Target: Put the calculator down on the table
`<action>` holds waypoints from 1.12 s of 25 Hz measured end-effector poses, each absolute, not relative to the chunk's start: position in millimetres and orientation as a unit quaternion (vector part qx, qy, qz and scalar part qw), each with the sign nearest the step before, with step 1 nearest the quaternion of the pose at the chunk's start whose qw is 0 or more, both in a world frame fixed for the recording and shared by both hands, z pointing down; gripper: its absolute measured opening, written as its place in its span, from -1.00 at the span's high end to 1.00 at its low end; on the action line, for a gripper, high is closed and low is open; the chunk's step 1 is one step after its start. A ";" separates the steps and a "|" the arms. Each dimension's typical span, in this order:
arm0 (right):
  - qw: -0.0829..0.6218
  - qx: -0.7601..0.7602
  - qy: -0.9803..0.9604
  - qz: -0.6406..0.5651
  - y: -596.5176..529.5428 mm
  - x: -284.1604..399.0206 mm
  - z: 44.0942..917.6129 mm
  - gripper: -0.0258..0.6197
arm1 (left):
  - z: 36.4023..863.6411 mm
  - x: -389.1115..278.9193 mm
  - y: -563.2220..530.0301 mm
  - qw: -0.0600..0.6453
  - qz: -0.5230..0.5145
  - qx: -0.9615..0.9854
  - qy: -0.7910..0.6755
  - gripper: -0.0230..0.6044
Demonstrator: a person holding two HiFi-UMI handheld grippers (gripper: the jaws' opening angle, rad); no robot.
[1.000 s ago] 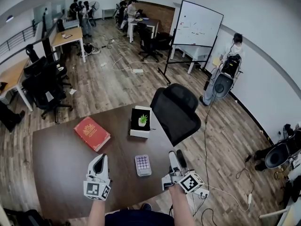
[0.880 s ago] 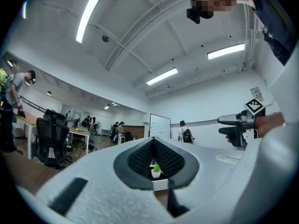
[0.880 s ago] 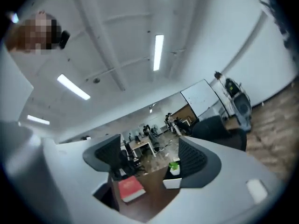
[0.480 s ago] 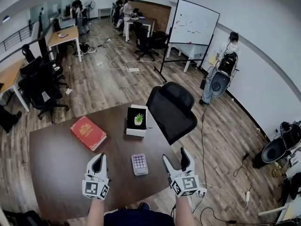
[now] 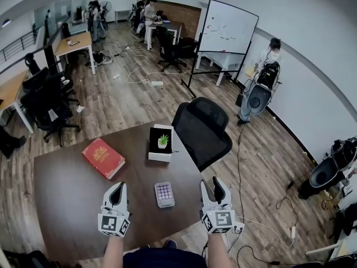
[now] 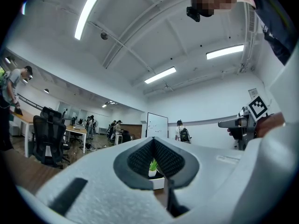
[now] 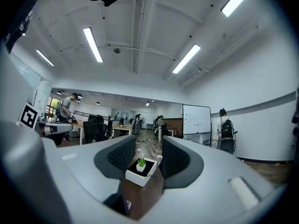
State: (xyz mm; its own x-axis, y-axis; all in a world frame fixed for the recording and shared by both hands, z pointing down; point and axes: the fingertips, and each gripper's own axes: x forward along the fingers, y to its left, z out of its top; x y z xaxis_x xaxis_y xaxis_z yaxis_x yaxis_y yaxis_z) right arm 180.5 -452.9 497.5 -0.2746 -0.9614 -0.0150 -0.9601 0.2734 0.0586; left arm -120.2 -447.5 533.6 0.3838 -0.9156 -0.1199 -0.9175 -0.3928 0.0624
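Note:
The calculator [image 5: 164, 194], pale grey with purple keys, lies flat on the dark brown table [image 5: 67, 200] near its front edge, between my two grippers and touched by neither. To its left hovers my left gripper [image 5: 117, 188] [image 6: 153, 146], its pads meeting at the tips with nothing in them. On the calculator's right, at the table's right edge, my right gripper [image 5: 212, 186] [image 7: 148, 148] points level. Its jaws are closing, a gap still shows between the pads, and nothing is in that gap.
A white box with a small green plant [image 5: 160, 143] [image 7: 142, 168] stands further back on the table. A red book [image 5: 103, 158] lies at the back left. A black office chair [image 5: 203, 130] is against the table's far right side. People and desks are far off.
My right gripper has rolled from lying on its side to upright, opened wide midway, and its jaws have since narrowed. The calculator and my left gripper have not moved.

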 end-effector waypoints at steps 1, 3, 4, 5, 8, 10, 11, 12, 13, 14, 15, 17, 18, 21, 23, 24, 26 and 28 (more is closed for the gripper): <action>0.011 0.605 -0.795 -0.030 -452.1 182.0 497.3 0.37 | 534.5 -120.2 -447.2 0.007 0.067 -0.832 0.551 0.94; 0.010 0.609 -0.793 -0.030 -451.8 183.7 496.9 0.48 | 535.8 -120.8 -447.6 0.006 0.067 -0.831 0.552 0.94; 0.008 0.611 -0.791 -0.028 -452.1 184.9 496.7 0.51 | 536.2 -121.3 -448.2 0.005 0.066 -0.830 0.553 0.94; 0.005 0.614 -0.789 -0.025 -452.4 186.5 496.9 0.60 | 536.3 -121.9 -448.7 0.004 0.066 -0.830 0.554 0.94; 0.003 0.623 -0.782 -0.018 -451.9 191.2 500.6 0.89 | 536.4 -122.4 -448.3 0.003 0.066 -0.829 0.555 0.94; 0.004 0.622 -0.783 -0.013 -451.1 192.5 504.8 0.89 | 535.6 -122.0 -447.5 0.003 0.065 -0.830 0.554 0.94; 0.003 0.621 -0.783 -0.011 -450.8 192.7 506.4 0.89 | 534.8 -121.6 -447.0 0.004 0.065 -0.830 0.553 0.94; 0.003 0.620 -0.784 -0.010 -450.5 192.4 507.4 0.89 | 533.8 -121.2 -446.6 0.005 0.065 -0.831 0.553 0.94; 0.003 0.619 -0.785 -0.010 -450.2 191.6 508.0 0.90 | 533.2 -121.1 -446.2 0.006 0.065 -0.831 0.553 0.94; 0.003 0.617 -0.787 -0.011 -450.2 190.3 508.7 0.90 | 533.0 -121.2 -445.8 0.006 0.065 -0.831 0.553 0.94; 0.004 0.615 -0.788 -0.011 -450.3 188.9 509.6 0.90 | 533.2 -121.3 -445.5 0.006 0.065 -0.831 0.553 0.94; 0.004 0.611 -0.791 -0.008 -450.8 186.4 512.2 0.90 | 534.7 -120.8 -445.4 0.005 0.064 -0.831 0.552 0.94; 0.004 0.610 -0.792 -0.006 -450.9 185.7 513.8 0.90 | 535.9 -120.3 -445.4 0.004 0.063 -0.831 0.552 0.94; 0.005 0.609 -0.793 0.000 -450.6 186.0 518.6 0.90 | 539.9 -118.8 -445.2 0.002 0.060 -0.832 0.552 0.94; 0.007 0.609 -0.793 0.001 -451.3 186.6 520.5 0.90 | 541.4 -118.8 -445.3 0.000 0.060 -0.831 0.552 0.94; 0.007 0.609 -0.793 0.003 -451.6 186.6 521.7 0.90 | 542.1 -118.9 -445.3 -0.001 0.061 -0.831 0.552 0.94; 0.009 0.609 -0.793 0.008 -451.4 185.9 526.8 0.90 | 545.6 -118.9 -444.7 -0.003 0.059 -0.832 0.552 0.94; 0.011 0.608 -0.794 0.013 -451.9 185.3 535.2 0.90 | 552.3 -118.8 -445.0 -0.006 0.057 -0.832 0.551 0.94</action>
State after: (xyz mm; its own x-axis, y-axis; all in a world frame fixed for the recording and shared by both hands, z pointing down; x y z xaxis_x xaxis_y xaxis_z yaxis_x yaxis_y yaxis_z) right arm 185.3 -451.9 535.2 -0.2609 -0.9648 0.0340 -0.9654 0.2608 -0.0078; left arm -118.8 -445.0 552.3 0.3861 -0.9182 -0.0881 -0.9168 -0.3925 0.0732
